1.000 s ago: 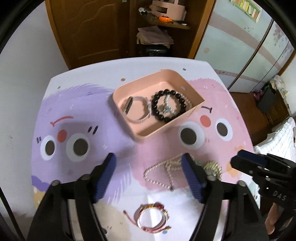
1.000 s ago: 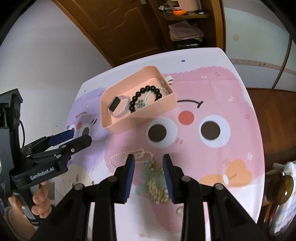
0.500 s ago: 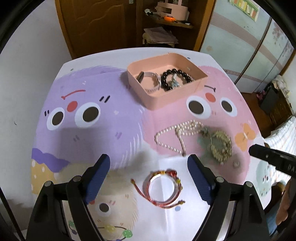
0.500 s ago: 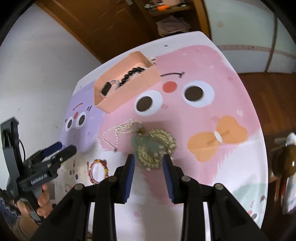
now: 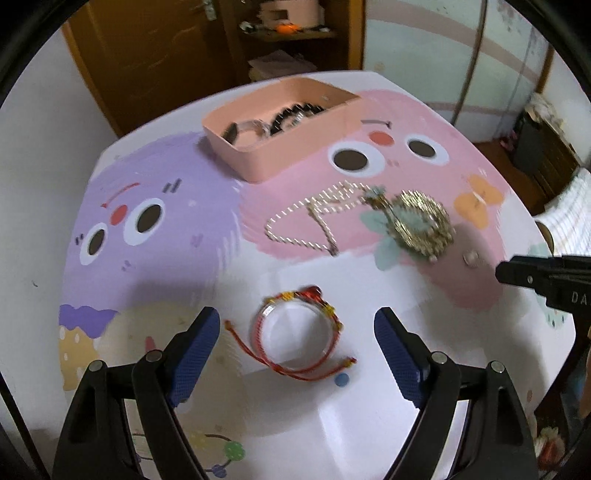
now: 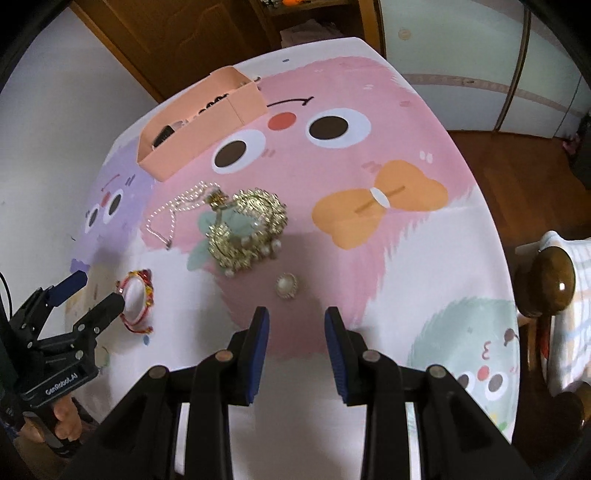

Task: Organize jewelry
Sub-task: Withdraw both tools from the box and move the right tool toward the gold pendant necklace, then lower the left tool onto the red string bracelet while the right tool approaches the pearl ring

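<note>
A pink box [image 5: 280,125] [image 6: 201,129] at the far side of the table holds a black bead bracelet and a watch. A pearl necklace [image 5: 314,218] [image 6: 173,214], a gold pearl-trimmed piece [image 5: 421,225] [image 6: 247,229] and a pearl ring [image 5: 471,256] [image 6: 286,286] lie on the cloth. A red corded bracelet [image 5: 295,332] [image 6: 136,295] lies between the fingertips of my left gripper [image 5: 297,332] [image 6: 86,291], which is wide open and empty. My right gripper [image 6: 297,321] is open and empty, just short of the ring; its tip shows in the left wrist view [image 5: 524,273].
The round table wears a cartoon-face cloth [image 5: 155,221] [image 6: 369,155]. A wooden chair knob [image 6: 546,280] stands at the table's right edge. A wooden door and shelves [image 5: 280,33] stand behind. A beaded bracelet [image 5: 221,454] lies near the front edge.
Both grippers have pulled back from the pink box toward the near side of the table. The left now frames the red bracelet; the right now faces the pearl ring.
</note>
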{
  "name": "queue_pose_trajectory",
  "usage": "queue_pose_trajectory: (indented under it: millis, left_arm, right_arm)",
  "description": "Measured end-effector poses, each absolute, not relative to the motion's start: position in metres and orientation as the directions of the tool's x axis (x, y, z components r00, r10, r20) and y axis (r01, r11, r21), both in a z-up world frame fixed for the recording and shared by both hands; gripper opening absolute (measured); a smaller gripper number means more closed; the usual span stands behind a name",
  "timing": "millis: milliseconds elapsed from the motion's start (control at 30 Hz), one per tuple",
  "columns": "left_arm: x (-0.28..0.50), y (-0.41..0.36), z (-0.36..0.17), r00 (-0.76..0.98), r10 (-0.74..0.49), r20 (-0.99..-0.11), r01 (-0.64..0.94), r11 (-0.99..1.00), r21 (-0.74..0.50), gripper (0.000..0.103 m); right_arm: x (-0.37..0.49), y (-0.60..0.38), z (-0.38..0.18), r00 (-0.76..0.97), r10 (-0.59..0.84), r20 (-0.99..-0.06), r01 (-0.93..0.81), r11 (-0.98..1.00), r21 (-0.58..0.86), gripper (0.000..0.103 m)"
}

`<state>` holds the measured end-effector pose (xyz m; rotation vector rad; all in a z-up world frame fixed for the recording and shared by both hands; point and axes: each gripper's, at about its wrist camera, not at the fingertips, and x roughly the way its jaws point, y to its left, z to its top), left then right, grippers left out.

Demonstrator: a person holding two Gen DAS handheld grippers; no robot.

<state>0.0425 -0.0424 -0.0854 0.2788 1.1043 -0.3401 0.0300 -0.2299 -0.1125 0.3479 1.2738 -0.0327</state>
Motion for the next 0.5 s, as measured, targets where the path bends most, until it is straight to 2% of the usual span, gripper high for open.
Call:
queue_pose_trajectory:
  millis: [233,500]
  left_arm:
    - [0.043,-0.046,-0.103,0.321,-0.122,-0.939,0.423,0.906,0.027,0.082]
    - [0.047,-0.050,-0.114,0.271,-0.098,-0.957,0.451,0.892,0.036,0.064]
  right_arm:
    - [0.028,-0.227,-0.119,0.291,0.146,-0.946,0.210,0.955,0.212,0.031]
    - [0.030,-0.227,-0.122,0.287,0.154,-0.945,0.215,0.951,0.221,0.031]
